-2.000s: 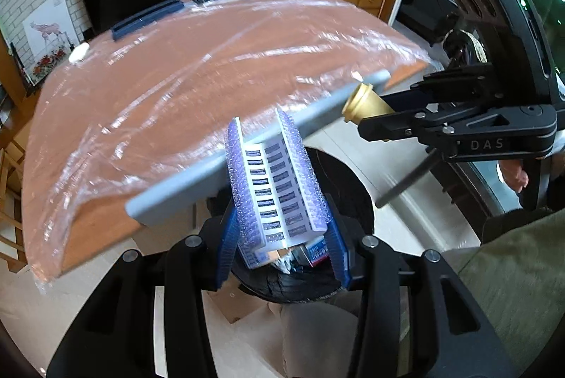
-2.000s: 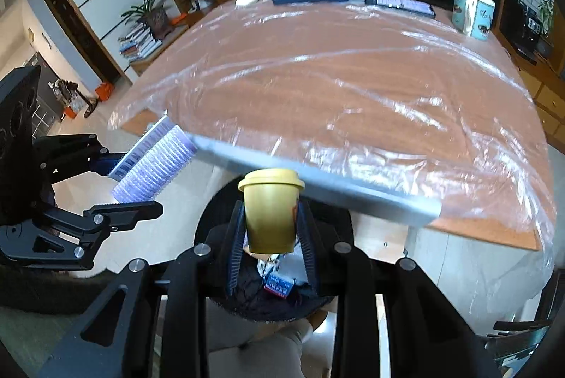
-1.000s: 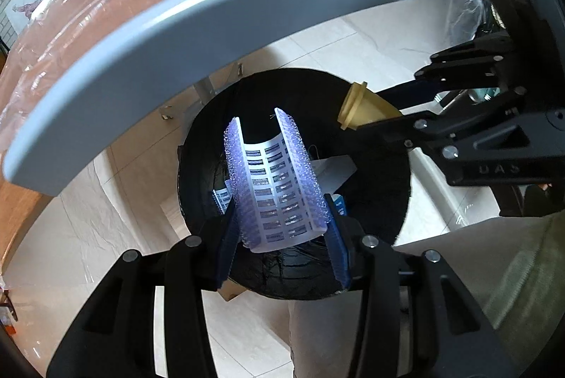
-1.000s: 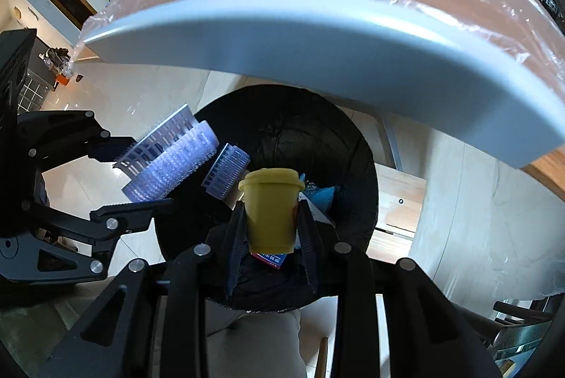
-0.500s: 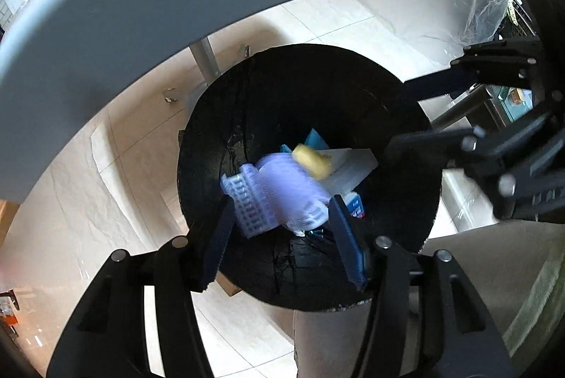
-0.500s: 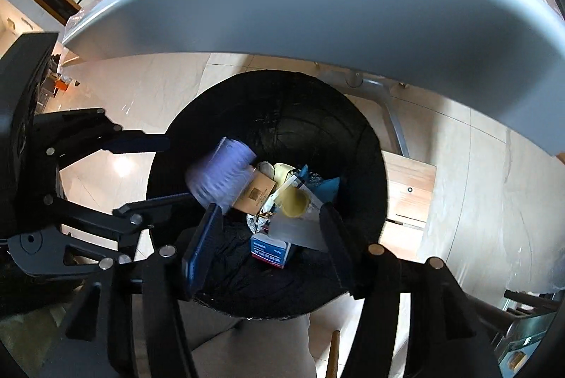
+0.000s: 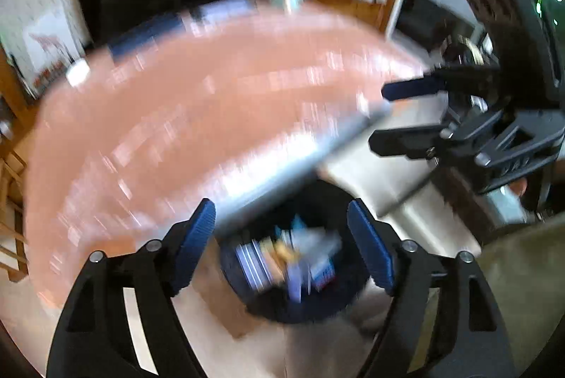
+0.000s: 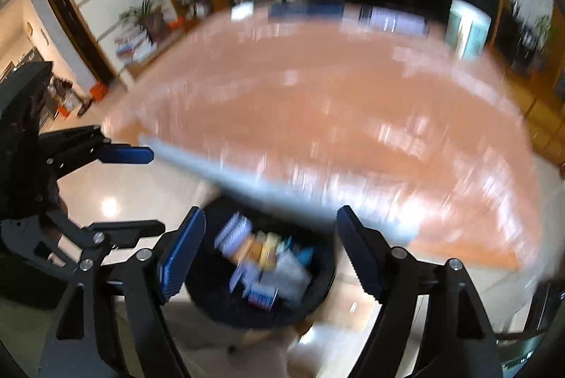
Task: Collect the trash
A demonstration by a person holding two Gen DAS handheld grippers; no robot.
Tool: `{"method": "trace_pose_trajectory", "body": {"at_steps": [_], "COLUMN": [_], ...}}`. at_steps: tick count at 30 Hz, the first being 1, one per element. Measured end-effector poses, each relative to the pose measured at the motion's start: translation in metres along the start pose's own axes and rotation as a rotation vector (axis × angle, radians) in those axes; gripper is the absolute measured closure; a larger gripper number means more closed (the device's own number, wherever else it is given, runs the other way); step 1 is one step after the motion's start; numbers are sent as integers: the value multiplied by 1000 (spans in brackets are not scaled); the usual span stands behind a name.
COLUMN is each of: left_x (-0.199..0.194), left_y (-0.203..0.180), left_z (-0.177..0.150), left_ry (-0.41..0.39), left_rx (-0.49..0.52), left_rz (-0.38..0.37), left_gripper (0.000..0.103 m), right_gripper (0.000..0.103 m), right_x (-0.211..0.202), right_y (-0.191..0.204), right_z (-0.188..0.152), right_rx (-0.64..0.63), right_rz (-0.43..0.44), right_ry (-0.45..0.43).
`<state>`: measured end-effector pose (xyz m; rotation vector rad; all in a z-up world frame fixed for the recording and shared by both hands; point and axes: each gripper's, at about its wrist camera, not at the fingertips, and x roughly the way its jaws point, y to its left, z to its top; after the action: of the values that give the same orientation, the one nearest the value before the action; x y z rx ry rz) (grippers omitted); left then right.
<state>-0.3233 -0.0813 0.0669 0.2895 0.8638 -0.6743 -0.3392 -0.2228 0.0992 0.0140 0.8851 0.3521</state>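
Left wrist view: the left tongs (image 7: 280, 226) are seen spread and still widening, nothing between them. The black bin (image 7: 300, 275) with the trash (image 7: 293, 258) lies just below and ahead; the counter (image 7: 176, 102) rises beyond, the right tongs (image 7: 383, 116) alongside.

Right wrist view: the right tongs (image 8: 270, 235) are likewise widening, empty, above the bin (image 8: 261, 275); a mug (image 8: 466, 31) stands far across.

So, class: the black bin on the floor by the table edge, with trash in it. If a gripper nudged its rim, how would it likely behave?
The black bin probably slides or tips easily: its load looks like light wrappers and small boxes. Its dark wall may be a thin liner that gives when pressed, though blur hides this. The glossy floor tiles likely offer little grip.
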Motion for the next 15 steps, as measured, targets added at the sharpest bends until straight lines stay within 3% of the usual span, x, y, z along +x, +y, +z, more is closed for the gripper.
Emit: {"method": "trace_pose_trajectory", "body": {"at_steps": [2,4,8,15], "left_x": [-16,-23,-7,50], "left_y": [8,19,51,142], "left_z": [19,37,61,82], "left_ry": [-101,-176,-214,-166], "left_rx": [-20,-45,-109,-351], "left_rz": [53,116,236,315], "left_gripper": [10,6,4,4], "right_gripper": [4,4,4,4], "right_x": [-15,-20,10,86], "right_y": [0,-7,-37,-123], "right_z": [16,33,58,89], "right_rx": [16,26,63,238], "right_rz": [-29,-74,-132,-186], "right_ry": [-100,-183,-149,-35]}}
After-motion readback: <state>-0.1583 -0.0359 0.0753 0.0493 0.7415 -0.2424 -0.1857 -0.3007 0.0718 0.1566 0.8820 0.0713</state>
